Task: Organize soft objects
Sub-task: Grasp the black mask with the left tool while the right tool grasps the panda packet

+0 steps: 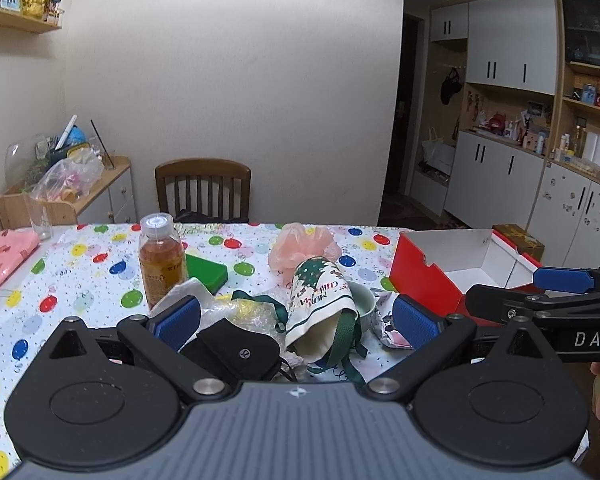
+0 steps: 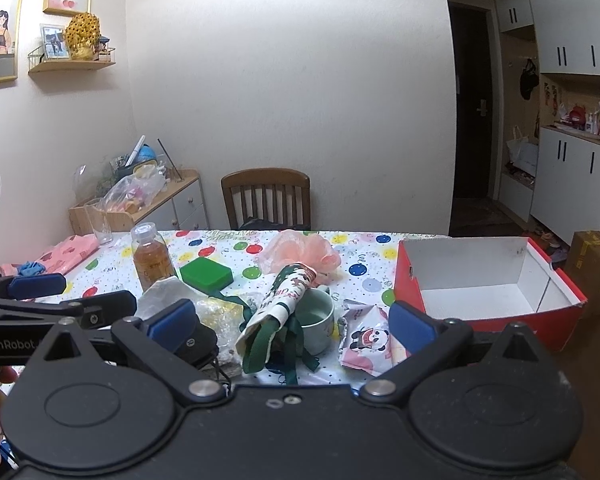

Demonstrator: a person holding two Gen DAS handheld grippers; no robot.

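Observation:
A pile of soft things lies at the table's near edge: a Christmas-print cloth bag [image 1: 320, 304] [image 2: 284, 300] with green ribbons, a black pouch [image 1: 236, 352] [image 2: 196, 344], crinkled clear plastic [image 1: 240, 312] [image 2: 216, 312], and a panda tissue pack [image 2: 366, 340] [image 1: 392, 332]. A pink mesh puff [image 1: 304, 246] [image 2: 304, 250] sits behind them. My left gripper [image 1: 296, 318] is open, held above the pile with the cloth bag between its blue pads. My right gripper [image 2: 292, 320] is open too, just to the right, nothing in it. An open red box [image 2: 488, 284] [image 1: 460, 268] stands at the right.
A juice bottle [image 1: 162, 260] [image 2: 151, 256], a green block [image 1: 206, 270] [image 2: 206, 274] and a pale green mug [image 2: 318, 316] stand among the soft things. Pink folded cloth [image 1: 0, 260] [image 2: 64, 256] and a glass [image 2: 98, 220] are at far left. A wooden chair [image 1: 203, 190] faces the table's far side.

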